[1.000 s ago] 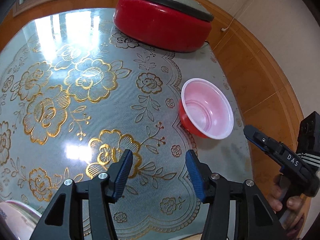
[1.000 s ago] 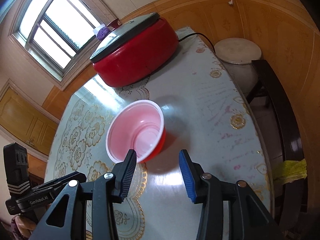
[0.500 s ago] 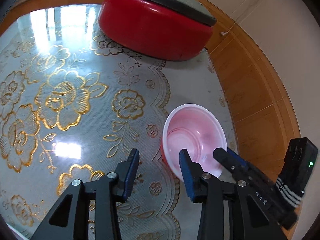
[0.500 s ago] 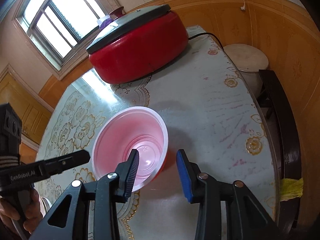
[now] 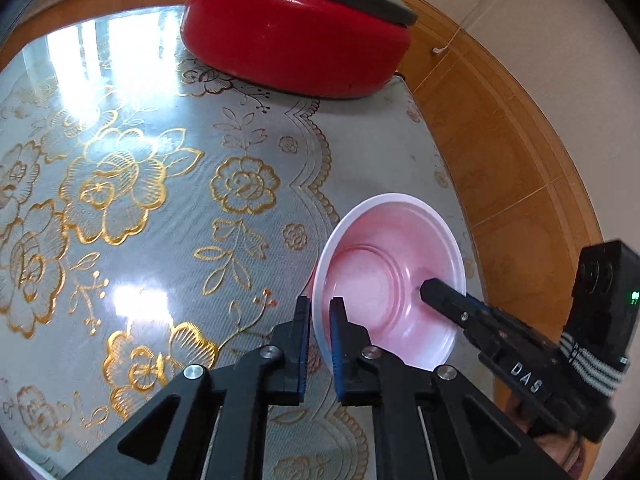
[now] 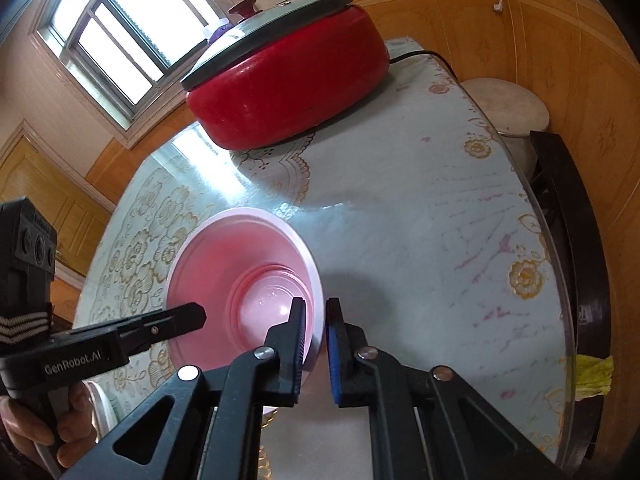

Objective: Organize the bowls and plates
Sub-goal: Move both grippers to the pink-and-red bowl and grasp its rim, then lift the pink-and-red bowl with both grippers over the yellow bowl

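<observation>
Pink bowl (image 5: 384,264) rim, seemingly pinched by both tongs

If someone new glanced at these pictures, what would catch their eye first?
Probably the pink bowl near the table's edge, its rim pinched on opposite sides by the left gripper and the right gripper. Next, the big red lidded pot at the table's far side, by the window.

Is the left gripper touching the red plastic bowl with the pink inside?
Touching. In the left wrist view the left gripper has closed on the red plastic bowl's white rim, one finger inside, one outside.
</observation>
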